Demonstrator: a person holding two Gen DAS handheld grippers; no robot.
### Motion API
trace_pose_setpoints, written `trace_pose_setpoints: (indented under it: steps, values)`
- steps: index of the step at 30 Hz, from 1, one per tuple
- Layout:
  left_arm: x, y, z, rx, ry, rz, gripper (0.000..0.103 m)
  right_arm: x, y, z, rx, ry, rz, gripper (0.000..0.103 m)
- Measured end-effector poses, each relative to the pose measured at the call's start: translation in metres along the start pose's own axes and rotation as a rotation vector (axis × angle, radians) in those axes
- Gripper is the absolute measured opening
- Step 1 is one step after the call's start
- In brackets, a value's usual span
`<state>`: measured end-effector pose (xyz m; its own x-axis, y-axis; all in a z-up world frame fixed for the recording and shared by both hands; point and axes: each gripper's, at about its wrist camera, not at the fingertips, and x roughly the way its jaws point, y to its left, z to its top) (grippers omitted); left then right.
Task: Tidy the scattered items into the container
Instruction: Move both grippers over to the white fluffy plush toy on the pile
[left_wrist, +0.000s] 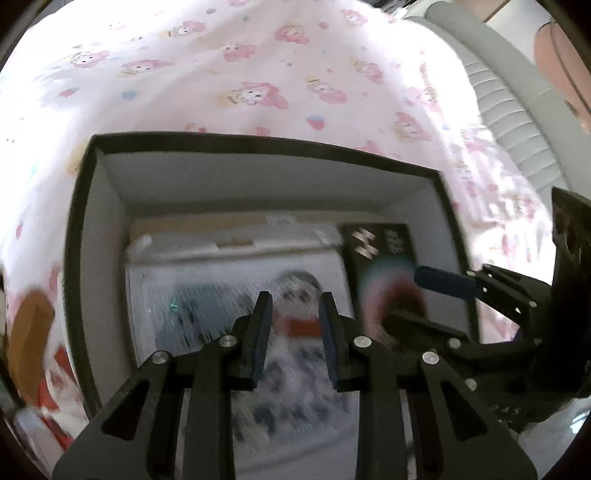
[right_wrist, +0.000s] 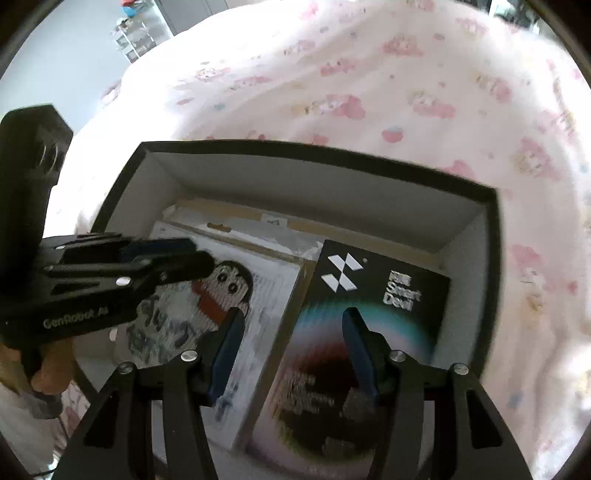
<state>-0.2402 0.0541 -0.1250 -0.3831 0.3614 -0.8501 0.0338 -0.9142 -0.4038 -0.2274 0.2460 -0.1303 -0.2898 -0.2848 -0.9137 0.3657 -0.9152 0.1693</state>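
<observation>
A black box with white inner walls (left_wrist: 85, 229) (right_wrist: 491, 236) sits on a pink cartoon-print sheet. Inside lie a white pack with a cartoon boy picture (left_wrist: 207, 295) (right_wrist: 266, 295) on the left and a black "Smart Devil" box (left_wrist: 380, 240) (right_wrist: 388, 284) on the right. My left gripper (left_wrist: 295, 306) hovers over the cartoon pack, open and empty; it also shows in the right wrist view (right_wrist: 192, 254). My right gripper (right_wrist: 291, 325) is open and empty over the black box's left edge; it also shows in the left wrist view (left_wrist: 417, 295).
An orange and red item (left_wrist: 33, 339) lies on the sheet left of the container. A grey padded headboard (left_wrist: 509, 122) runs along the far right. The person's hand (right_wrist: 51, 373) holds the left gripper's handle.
</observation>
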Motion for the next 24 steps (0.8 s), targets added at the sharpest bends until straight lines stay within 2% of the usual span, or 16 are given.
trace_pose_setpoints:
  steps: [2, 3, 6, 11, 15, 24]
  values:
    - [-0.015, -0.010, -0.009, 0.013, -0.022, -0.006, 0.024, -0.018, 0.011, -0.003, -0.016, -0.015, 0.001, 0.052]
    - [-0.023, -0.015, -0.014, 0.058, -0.023, -0.024, 0.026, -0.030, 0.018, -0.005, -0.024, -0.029, 0.005, 0.052]
    - [-0.056, -0.029, -0.034, 0.078, -0.083, -0.035, 0.029, -0.065, 0.038, -0.015, -0.031, -0.094, 0.021, 0.052]
    - [-0.101, -0.039, -0.067, 0.093, -0.143, -0.001, 0.030, -0.100, 0.070, -0.034, -0.028, -0.173, 0.015, 0.052]
    - [-0.127, -0.034, -0.092, 0.085, -0.170, -0.010, 0.030, -0.119, 0.094, -0.055, -0.007, -0.219, 0.030, 0.052]
    - [-0.153, 0.000, -0.126, 0.020, -0.204, 0.046, 0.030, -0.135, 0.161, -0.080, -0.041, -0.284, 0.039, 0.052]
